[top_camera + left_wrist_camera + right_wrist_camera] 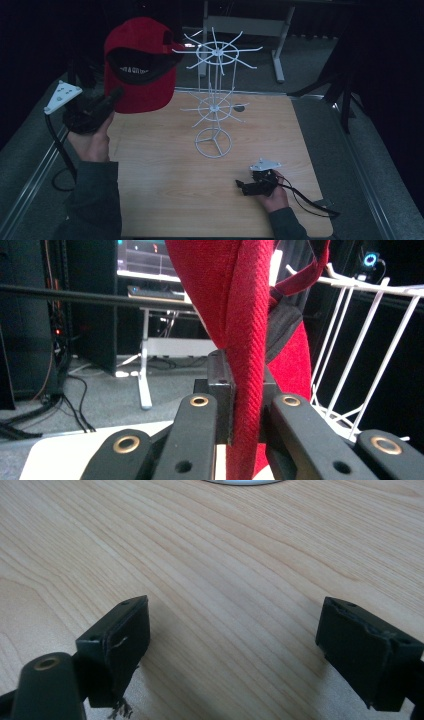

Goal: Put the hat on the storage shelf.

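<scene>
left gripper (116,96) clamps red cap (142,65) aloft | right gripper (240,645) fingers wide, empty | cap seemingly bound for white rack (216,52), unhung

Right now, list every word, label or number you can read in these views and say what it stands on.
Red cap: pale lettering on the black inner band, too blurred to read.
Monitor behind the cap, in the left gripper view: coloured marks on screen, too small to read.
Nothing legible on the white wire rack, the wooden table, or either hand-held gripper.
</scene>
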Demonstrator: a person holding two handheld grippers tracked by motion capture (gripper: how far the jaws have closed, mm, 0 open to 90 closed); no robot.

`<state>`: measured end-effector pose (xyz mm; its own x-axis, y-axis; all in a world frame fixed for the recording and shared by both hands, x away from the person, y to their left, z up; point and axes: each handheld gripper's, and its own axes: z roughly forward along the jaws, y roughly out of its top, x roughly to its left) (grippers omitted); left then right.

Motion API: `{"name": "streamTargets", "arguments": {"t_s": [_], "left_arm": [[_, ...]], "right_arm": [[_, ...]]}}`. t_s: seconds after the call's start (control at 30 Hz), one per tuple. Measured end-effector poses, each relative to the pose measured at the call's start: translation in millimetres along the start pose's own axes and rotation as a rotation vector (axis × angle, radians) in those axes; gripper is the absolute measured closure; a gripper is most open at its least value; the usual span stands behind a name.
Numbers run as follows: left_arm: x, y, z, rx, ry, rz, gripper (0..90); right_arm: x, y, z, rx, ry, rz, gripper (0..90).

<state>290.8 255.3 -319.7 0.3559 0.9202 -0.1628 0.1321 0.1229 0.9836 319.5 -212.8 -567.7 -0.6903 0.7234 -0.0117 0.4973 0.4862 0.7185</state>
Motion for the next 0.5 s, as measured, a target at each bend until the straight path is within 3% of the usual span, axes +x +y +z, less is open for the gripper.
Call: {"name": "streamTargets", "arguments": {"t_s": [0.27, 0.5], "left_arm": [[-6.5, 4.6, -9.5, -0.037, -0.013, 0.011, 86.0], [-11.8, -5.9, -13.5, -0.036, -0.021, 0.022, 86.0]], "right_arm": [[0.0, 0.0, 0.0, 0.0, 0.0, 0.0, 13.9], [0.0, 0.0, 0.0, 0.0, 0.0, 0.001, 13.8]]}}
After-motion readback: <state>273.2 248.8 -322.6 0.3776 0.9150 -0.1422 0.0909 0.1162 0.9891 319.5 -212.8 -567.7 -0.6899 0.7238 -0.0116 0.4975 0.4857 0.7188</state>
